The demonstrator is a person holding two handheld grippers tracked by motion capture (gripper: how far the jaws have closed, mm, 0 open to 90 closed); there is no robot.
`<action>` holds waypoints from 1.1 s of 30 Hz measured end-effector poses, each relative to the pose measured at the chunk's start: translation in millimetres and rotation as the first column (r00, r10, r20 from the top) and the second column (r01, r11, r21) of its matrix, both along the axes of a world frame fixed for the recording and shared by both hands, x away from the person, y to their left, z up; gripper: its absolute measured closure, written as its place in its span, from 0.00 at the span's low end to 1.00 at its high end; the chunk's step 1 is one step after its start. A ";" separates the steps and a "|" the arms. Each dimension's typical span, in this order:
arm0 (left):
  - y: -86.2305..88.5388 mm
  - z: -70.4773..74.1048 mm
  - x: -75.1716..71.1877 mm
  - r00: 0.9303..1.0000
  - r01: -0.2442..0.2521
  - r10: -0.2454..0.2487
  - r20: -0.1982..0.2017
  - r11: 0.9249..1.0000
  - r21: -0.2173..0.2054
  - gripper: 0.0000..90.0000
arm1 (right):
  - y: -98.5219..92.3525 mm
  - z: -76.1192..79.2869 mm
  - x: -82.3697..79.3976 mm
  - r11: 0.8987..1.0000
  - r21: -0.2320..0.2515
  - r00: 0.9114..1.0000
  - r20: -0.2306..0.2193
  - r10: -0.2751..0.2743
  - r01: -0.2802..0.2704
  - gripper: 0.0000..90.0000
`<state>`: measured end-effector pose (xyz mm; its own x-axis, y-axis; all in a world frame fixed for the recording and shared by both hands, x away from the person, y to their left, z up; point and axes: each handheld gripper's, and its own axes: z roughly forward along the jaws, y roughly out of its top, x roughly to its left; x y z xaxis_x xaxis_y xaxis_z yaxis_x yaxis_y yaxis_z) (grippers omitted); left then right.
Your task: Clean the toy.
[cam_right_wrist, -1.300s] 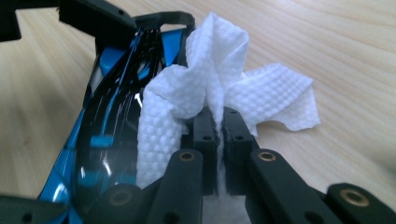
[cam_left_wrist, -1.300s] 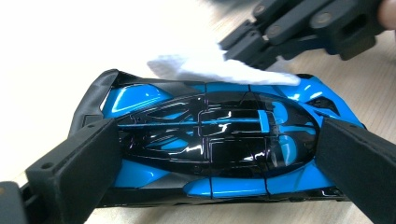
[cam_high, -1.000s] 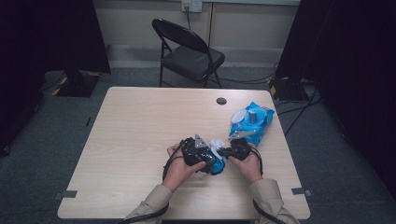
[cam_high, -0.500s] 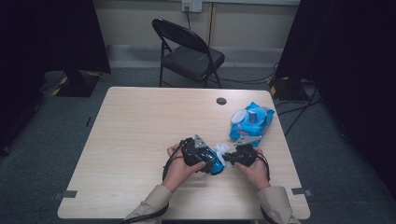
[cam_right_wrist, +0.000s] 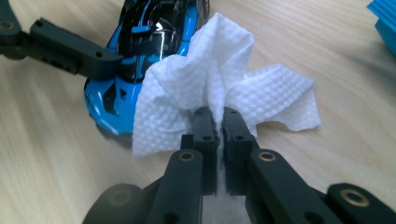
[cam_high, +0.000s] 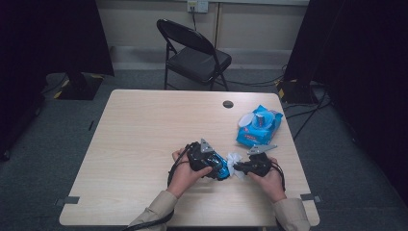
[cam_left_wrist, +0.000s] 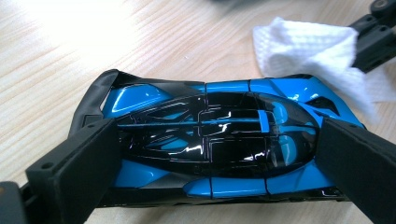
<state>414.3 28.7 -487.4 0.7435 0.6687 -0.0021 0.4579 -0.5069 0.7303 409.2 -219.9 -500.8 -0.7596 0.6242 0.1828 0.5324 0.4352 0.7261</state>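
Looking down from the high view, the left gripper (cam_high: 211,166) and right gripper (cam_high: 243,168) meet near the table's (cam_high: 144,144) front edge, so a hard wipe could push the blue toy car (cam_high: 220,167) toward the person; bare wood lies open to the left and ahead, with the wipes packet (cam_high: 259,126) well apart at the right.

From the left gripper view, both jaws press the car (cam_left_wrist: 210,149) at its two ends; the glossy shell could slip out if the wiping pulls sideways.

From the right gripper view, the jaws are nearly closed, pinching the white wipe (cam_right_wrist: 210,88), which touches the car's nose (cam_right_wrist: 112,102); loose folds may snag or pull free.
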 end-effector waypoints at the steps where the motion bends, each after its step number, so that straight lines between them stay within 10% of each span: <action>1: -0.1 0.0 0.0 1.000 -0.001 0.001 0.000 1.000 0.000 0.00 | -1.4 0.2 -1.1 1.000 0.006 1.000 -0.010 0.001 0.000 0.96; 15: 0.4 -0.5 -0.3 1.000 0.000 0.000 0.007 1.000 -0.002 0.00 | -14.1 24.3 0.2 0.993 0.100 0.997 0.038 -0.073 0.069 0.96; 33: -0.6 -0.3 -0.8 1.000 -0.003 0.003 0.002 1.000 -0.003 0.00 | 45.4 22.4 61.3 0.993 0.014 0.989 0.081 -0.120 0.119 0.96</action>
